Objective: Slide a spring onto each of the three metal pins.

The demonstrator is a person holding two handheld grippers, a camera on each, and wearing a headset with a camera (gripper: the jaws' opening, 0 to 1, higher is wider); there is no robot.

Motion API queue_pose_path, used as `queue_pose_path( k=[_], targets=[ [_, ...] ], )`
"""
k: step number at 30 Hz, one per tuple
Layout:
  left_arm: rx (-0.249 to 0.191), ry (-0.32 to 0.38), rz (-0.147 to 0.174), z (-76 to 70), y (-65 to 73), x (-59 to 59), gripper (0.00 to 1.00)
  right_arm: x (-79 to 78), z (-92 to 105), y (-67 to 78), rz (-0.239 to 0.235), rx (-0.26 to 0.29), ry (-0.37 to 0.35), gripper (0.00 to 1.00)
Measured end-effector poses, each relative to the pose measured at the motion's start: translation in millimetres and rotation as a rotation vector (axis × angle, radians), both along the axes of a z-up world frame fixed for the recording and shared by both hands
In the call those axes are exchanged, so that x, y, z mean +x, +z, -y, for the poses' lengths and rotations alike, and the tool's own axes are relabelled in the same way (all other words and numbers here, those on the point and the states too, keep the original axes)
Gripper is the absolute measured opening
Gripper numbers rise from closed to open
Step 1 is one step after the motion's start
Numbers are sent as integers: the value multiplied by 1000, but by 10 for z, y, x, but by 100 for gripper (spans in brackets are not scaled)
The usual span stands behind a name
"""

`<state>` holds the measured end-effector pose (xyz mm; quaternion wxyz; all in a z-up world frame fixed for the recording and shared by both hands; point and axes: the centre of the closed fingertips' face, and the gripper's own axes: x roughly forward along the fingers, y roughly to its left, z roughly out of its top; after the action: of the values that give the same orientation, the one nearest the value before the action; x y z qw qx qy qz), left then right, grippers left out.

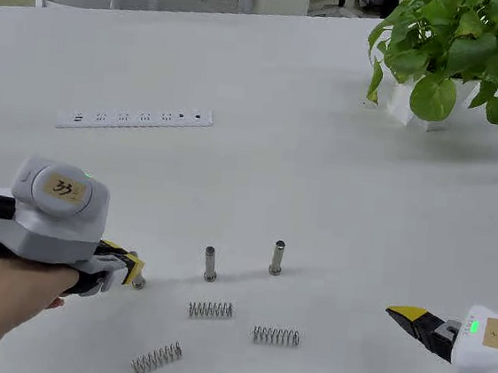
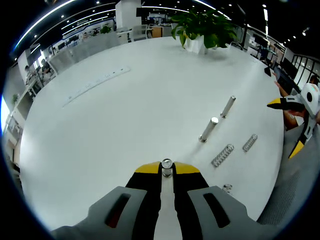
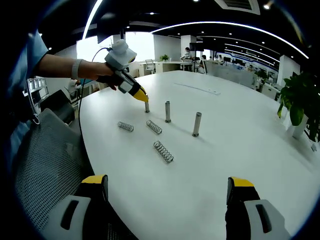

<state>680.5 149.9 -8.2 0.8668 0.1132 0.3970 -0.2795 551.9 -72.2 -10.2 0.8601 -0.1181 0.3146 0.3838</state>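
A: How does the table (image 1: 323, 159) look?

B: The left gripper (image 1: 131, 269) is clamped on the first pin (image 2: 166, 164), right at its tips. The right gripper (image 3: 167, 186) is wide open and holds nothing. The second pin (image 1: 210, 263) and third pin (image 1: 277, 256) stand just beyond the left tips. All are bare.

A: And the risk?

B: The springs (image 1: 210, 309) lie loose between the grippers. I'd judge a pinched coil could roll or flick away, and a nudge could topple a pin.

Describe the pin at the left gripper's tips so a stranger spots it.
On the white table, this side of the white power strip, three silver metal pins stand in line. It is the leftmost pin, pinched between the yellow tips of the left gripper; the other two stand free.
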Motion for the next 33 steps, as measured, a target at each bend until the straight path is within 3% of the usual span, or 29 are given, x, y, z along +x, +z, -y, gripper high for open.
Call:
queue_pose_path(
  k=[24,33],
  targets=[
    [20,-20,17,12,-15,-13,5,-15,-8,-21,-9,-2,7,98],
    [31,-23,23,13,-27,-15,18,-16,-7,-25,-10,-2,7,99]
  ],
)
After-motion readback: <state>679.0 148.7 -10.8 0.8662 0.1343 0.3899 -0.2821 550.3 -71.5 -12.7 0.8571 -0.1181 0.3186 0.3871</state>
